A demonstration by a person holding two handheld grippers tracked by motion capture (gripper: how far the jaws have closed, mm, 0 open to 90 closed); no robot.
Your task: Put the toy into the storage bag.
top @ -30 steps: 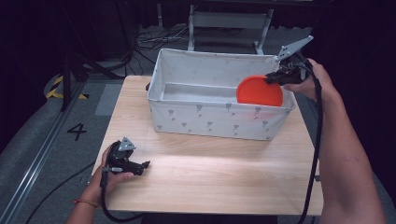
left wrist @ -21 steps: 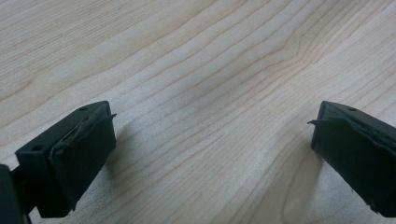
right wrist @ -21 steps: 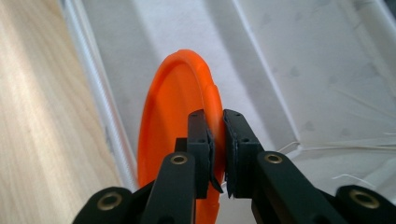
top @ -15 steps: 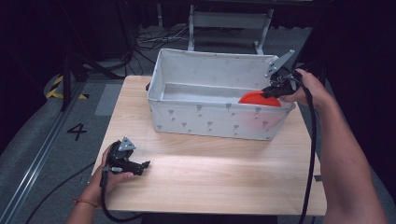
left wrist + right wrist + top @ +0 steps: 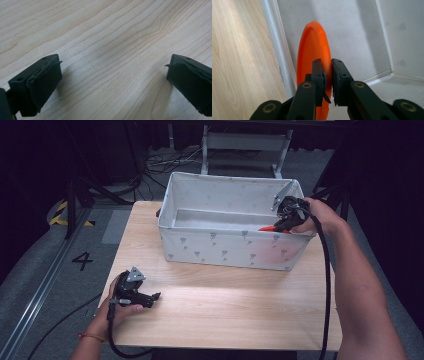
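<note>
- Right gripper (image 5: pixel 328 75) clenched on the plate's rim, inside the bin's right end.
- Table (image 5: pixel 225 305) bears the bin (image 5: pixel 225 250).
- Plate (image 5: pixel 312 57), orange, stands on edge against the bin's wall.
- Left gripper (image 5: pixel 113 80), jaws wide apart, rests on the table.

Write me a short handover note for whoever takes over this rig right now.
Right gripper: shut on the rim of the orange plate, held on edge inside the fabric bin, near its right end.
Left gripper: open, nothing in it, resting on the wooden table.
Done: plate is down inside the bin.
Left: probably set the plate on the bin floor, open the jaws, lift the gripper out.
</note>
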